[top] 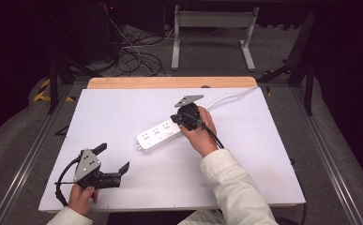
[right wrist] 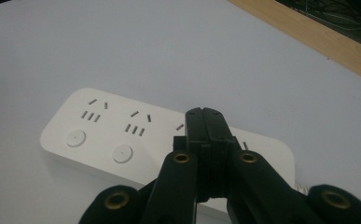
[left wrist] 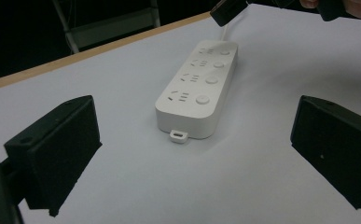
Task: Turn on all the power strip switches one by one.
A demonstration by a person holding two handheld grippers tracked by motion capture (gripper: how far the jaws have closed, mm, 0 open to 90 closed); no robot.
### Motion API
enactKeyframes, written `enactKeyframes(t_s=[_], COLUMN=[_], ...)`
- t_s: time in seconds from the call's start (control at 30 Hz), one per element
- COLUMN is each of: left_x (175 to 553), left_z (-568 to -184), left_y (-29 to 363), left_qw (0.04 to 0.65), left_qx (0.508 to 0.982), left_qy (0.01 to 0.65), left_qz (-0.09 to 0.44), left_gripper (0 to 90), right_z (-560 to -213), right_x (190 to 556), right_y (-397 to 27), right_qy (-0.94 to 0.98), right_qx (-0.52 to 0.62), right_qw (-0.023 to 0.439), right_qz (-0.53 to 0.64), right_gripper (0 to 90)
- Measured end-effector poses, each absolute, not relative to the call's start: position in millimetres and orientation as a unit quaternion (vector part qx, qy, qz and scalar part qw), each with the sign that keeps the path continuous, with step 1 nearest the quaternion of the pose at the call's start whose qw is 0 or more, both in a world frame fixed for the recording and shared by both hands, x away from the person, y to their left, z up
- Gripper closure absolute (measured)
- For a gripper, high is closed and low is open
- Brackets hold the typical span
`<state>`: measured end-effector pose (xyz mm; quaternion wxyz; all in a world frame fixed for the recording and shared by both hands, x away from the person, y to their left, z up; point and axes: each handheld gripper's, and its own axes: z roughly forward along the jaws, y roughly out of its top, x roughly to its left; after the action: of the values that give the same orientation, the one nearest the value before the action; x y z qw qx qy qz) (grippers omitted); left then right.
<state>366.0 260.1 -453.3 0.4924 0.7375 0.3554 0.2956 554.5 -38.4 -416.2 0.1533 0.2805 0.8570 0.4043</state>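
A white power strip [top: 160, 135] with several sockets and round buttons lies slanted at the middle of the white table [top: 254, 159]. My right gripper [top: 175, 119] is shut, with nothing visible between its jaws. It hovers just over the strip's far right end. In the right gripper view the closed jaw tips [right wrist: 205, 115] sit above the strip [right wrist: 99, 135], past its two nearer sockets. My left gripper [top: 112, 158] rests near the front left corner, open and empty. In the left gripper view its wide jaws [left wrist: 193, 154] frame the strip [left wrist: 197, 88], with the right gripper's tip [left wrist: 227, 10] beyond.
The strip's white cable [top: 227, 97] runs off toward the table's back right. A wooden edge [top: 170, 82] borders the far side. Beyond it stand a white frame [top: 212, 28] and loose cables [top: 137, 58] on the floor. Bare surface lies between my left gripper and the strip.
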Motion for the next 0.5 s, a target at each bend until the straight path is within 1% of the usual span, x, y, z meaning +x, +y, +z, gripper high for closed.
enactKeyframes(t_s=[0.33, 0.5], left_x=[366, 366], left_z=[-453, -453], left_y=[260, 260], left_qw=[0.492, 0.492], left_qx=[0.737, 0.738], left_qy=[0.355, 0.354], left_qz=[0.297, 0.297], left_gripper=[1.8, 1.8], right_z=[-414, -419], right_x=[550, 550], right_y=[-31, -26], right_qy=[0.859, 0.865], right_qx=[0.271, 0.268], right_qw=[0.147, 0.14], right_qz=[0.409, 0.4], right_gripper=[90.0, 90.0])
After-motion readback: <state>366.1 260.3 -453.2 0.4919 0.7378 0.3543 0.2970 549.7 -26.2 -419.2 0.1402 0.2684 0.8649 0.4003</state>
